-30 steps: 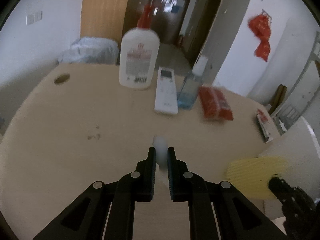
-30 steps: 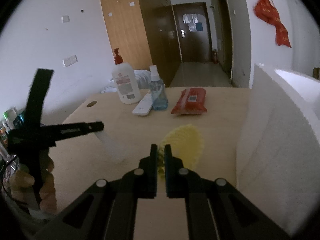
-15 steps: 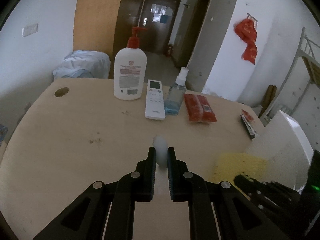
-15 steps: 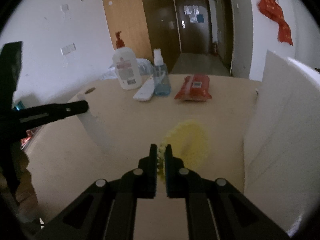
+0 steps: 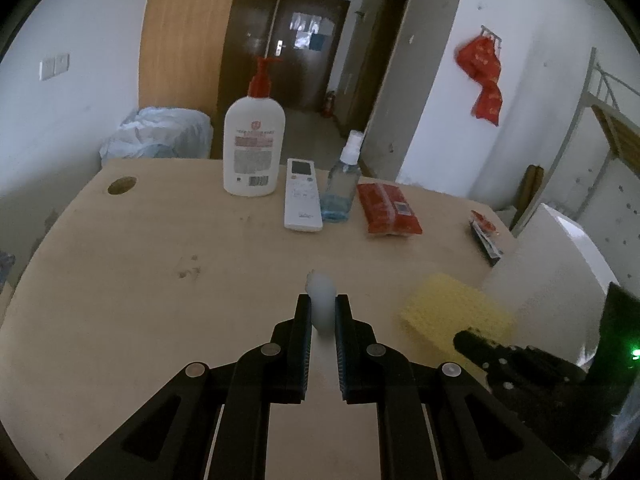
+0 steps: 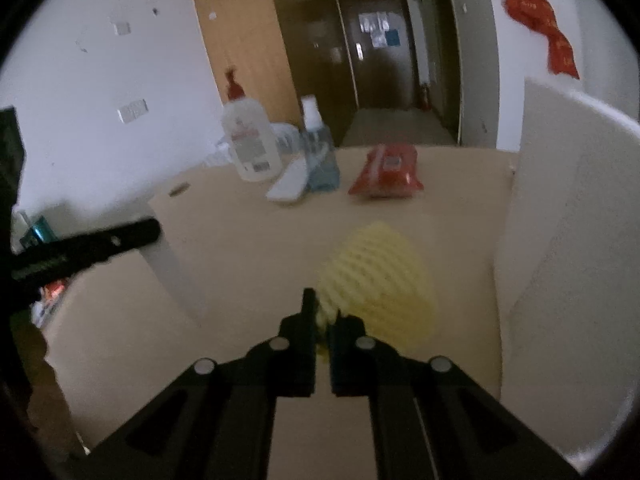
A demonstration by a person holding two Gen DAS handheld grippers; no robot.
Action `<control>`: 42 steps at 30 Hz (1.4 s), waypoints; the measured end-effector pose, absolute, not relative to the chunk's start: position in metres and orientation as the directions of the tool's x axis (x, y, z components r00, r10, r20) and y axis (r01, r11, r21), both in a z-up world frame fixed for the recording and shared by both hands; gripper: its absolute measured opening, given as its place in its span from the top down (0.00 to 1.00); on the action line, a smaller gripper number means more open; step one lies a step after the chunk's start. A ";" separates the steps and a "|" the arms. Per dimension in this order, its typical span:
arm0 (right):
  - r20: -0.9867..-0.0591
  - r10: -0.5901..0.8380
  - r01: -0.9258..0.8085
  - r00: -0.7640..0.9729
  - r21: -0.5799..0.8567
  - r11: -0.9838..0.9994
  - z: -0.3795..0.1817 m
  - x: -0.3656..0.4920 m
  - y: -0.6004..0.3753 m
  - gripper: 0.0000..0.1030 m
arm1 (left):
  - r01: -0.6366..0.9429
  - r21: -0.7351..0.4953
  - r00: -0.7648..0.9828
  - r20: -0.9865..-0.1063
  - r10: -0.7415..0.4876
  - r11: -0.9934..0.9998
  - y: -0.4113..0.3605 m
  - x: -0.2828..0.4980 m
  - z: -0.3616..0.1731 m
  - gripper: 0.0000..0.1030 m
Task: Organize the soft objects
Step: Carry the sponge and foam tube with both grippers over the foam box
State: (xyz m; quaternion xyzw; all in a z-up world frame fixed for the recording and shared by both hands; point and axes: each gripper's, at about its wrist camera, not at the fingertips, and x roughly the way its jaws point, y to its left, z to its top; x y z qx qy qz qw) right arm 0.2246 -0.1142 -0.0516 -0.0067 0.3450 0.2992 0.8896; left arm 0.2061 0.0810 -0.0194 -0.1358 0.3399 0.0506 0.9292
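A white foam strip (image 5: 321, 312) is pinched between the left gripper (image 5: 322, 312) fingers, which stand nearly closed, above the bench (image 5: 140, 280). At about 3 o'clock of it, the yellow foam net (image 6: 376, 276) is clamped by its near edge in the right gripper (image 6: 322, 312), fingers almost fully together. A white foam box (image 6: 568, 216) stands just right of the net. At 12 o'clock stand a lotion bottle (image 5: 254, 152), remote (image 5: 302, 196), spray bottle (image 5: 340, 188) and red packet (image 5: 386, 210).

White walls (image 5: 60, 128), dark door (image 5: 308, 48), wooden table (image 5: 140, 248)
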 end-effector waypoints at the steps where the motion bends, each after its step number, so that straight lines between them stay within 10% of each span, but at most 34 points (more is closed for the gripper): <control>1: -0.611 0.528 -0.540 0.590 0.189 0.820 -0.047 0.221 -0.114 0.93 | -0.185 -0.218 0.767 -0.642 0.001 0.958 0.081 0.204 -0.018 0.89; 42: -0.350 0.592 -0.593 0.726 0.117 0.797 0.020 0.061 -0.148 0.93 | -0.134 -0.129 0.920 -0.386 0.075 0.983 0.036 0.019 0.049 0.89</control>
